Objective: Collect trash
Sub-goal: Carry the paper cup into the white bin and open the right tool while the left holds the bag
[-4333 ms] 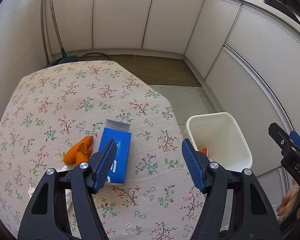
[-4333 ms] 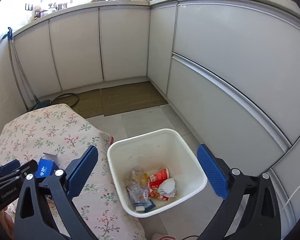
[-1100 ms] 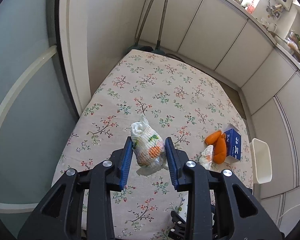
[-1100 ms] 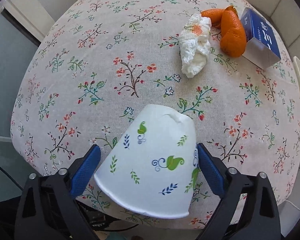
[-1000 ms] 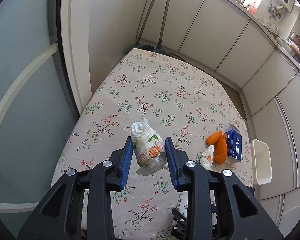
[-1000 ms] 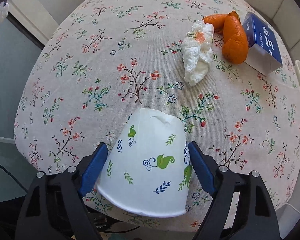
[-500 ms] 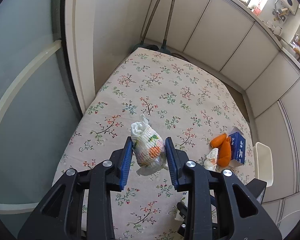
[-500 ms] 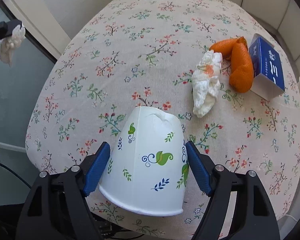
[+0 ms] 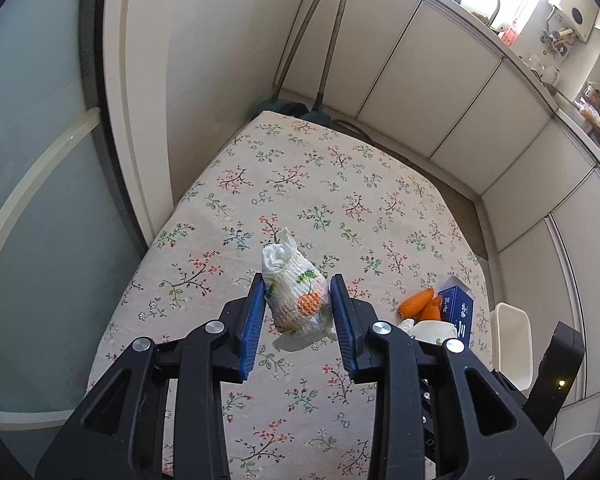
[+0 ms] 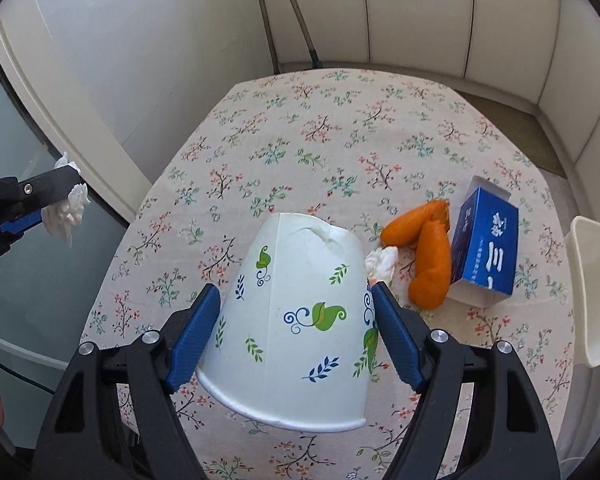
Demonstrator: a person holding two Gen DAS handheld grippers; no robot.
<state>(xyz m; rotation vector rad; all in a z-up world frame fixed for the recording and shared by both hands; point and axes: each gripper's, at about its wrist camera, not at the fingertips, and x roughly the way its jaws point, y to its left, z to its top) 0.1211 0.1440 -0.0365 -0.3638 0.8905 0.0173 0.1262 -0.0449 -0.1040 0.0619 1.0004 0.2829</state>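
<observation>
My left gripper (image 9: 298, 294) is shut on a crumpled printed paper towel (image 9: 296, 300), held above the flowered tablecloth (image 9: 300, 200); it also shows at the left edge of the right wrist view (image 10: 66, 206). My right gripper (image 10: 296, 304) is shut on a white paper cup with leaf prints (image 10: 296, 312), bottom pointing away, above the table. On the table lie orange peels (image 10: 428, 256), a second crumpled tissue (image 10: 382, 262) partly hidden behind the cup, and a blue carton (image 10: 488, 252). The white trash bin (image 10: 594, 288) stands off the table's right edge.
White cabinets (image 9: 440, 92) line the far and right sides. Two mop handles (image 9: 320, 40) lean against the wall beyond the table. A glass door (image 9: 28, 160) is to the left. The bin also shows in the left wrist view (image 9: 514, 344).
Both grippers have risen and tilted up with their loads. In the right wrist view the table has dropped away and the bin and left gripper have come into sight.
</observation>
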